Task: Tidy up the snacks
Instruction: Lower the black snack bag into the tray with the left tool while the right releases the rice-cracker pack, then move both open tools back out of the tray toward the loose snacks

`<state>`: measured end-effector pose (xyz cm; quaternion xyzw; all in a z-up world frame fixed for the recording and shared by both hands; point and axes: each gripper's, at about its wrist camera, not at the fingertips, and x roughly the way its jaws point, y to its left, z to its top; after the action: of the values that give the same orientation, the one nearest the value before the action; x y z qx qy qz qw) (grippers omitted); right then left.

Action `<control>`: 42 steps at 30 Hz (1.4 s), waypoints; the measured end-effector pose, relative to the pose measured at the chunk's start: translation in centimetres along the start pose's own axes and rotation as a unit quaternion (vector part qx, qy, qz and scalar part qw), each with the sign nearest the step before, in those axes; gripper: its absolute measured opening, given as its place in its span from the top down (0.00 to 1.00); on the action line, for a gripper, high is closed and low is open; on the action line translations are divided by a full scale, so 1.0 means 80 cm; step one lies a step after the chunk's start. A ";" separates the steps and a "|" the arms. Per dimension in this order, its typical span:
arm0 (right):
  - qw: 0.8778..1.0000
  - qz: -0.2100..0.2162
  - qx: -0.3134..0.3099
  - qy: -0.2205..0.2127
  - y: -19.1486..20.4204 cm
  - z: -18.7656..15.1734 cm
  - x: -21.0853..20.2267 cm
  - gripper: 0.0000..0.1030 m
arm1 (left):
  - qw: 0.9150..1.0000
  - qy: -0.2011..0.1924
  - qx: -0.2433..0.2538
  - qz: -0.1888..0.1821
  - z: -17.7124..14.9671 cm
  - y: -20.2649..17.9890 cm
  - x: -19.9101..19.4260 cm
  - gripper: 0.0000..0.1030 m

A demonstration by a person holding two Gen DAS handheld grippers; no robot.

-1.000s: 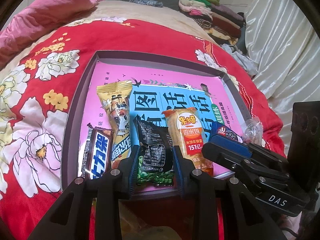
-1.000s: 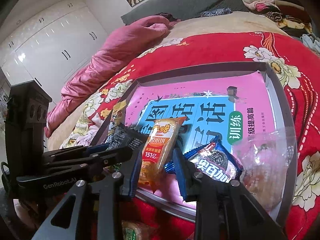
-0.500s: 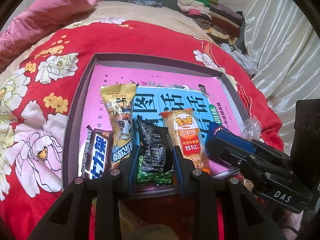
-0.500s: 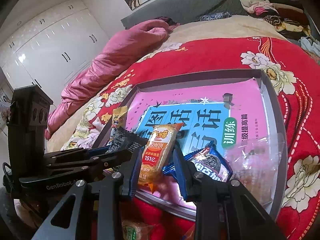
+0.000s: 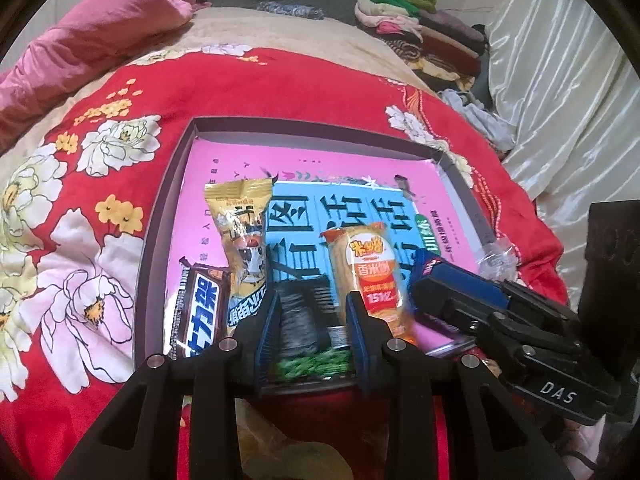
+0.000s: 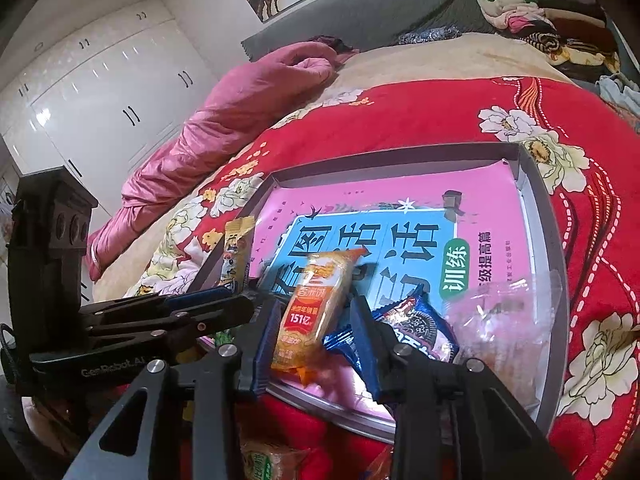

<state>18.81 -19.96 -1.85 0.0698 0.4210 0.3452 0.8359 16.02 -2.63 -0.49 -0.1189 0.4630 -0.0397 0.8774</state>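
Across the middle of both views lies a bed under a red blanket with big white and yellow flowers; a pink quilt is bunched at the upper left, and folded clothes are stacked at the upper right of the left wrist view. White wardrobe doors fill the upper left of the right wrist view.

On the blanket sits a shallow grey tray lined with a pink and blue book cover. Along the tray's near edge, in the lower centre of the left wrist view, the snacks lie in a row: a dark chocolate bar at far left, a yellow packet next to it, a black and green packet, an orange rice cracker packet, then a blue cookie packet and a clear plastic bag at lower right of the right wrist view.

The left gripper sits at bottom centre with its jaws on either side of the black and green packet; that packet is blurred, and I cannot tell whether the pads press on it.

The right gripper has just been opening its jaws. The orange rice cracker packet is between them, tilted and blurred, with gaps showing beside it, so the pads seem clear of it.
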 end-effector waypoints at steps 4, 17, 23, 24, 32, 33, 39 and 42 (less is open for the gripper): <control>1.000 0.003 -0.004 -0.006 0.002 0.001 -0.003 0.57 | 1.000 -0.003 0.002 -0.002 0.001 -0.003 -0.005 0.65; 1.000 -0.004 -0.001 -0.026 0.000 0.004 -0.019 0.47 | 1.000 -0.013 0.010 -0.006 0.005 -0.013 -0.028 0.48; 0.999 -0.005 -0.004 -0.038 0.000 0.005 -0.028 0.45 | 1.000 -0.017 0.014 -0.010 0.006 -0.016 -0.038 0.39; 0.999 -0.006 -0.003 -0.040 -0.001 0.005 -0.030 0.41 | 1.000 -0.018 0.014 -0.012 0.005 -0.017 -0.040 0.38; 0.998 -0.001 0.022 -0.059 -0.013 0.010 -0.044 0.32 | 0.999 -0.041 0.004 -0.020 0.010 -0.011 -0.067 0.30; 0.998 0.001 0.026 -0.063 -0.015 0.010 -0.046 0.30 | 0.999 -0.043 0.004 -0.020 0.011 -0.010 -0.069 0.30; 0.995 0.005 0.040 -0.091 -0.023 0.012 -0.063 0.24 | 0.998 -0.054 -0.005 -0.017 0.011 0.002 -0.085 0.27; 0.994 0.008 0.035 -0.103 -0.020 0.014 -0.071 0.22 | 0.998 -0.054 -0.008 -0.011 0.007 0.011 -0.090 0.27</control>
<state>18.16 -24.60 1.93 0.1375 0.3440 0.3276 0.8692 12.35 -0.42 5.37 -0.1329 0.4141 -0.0394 0.8996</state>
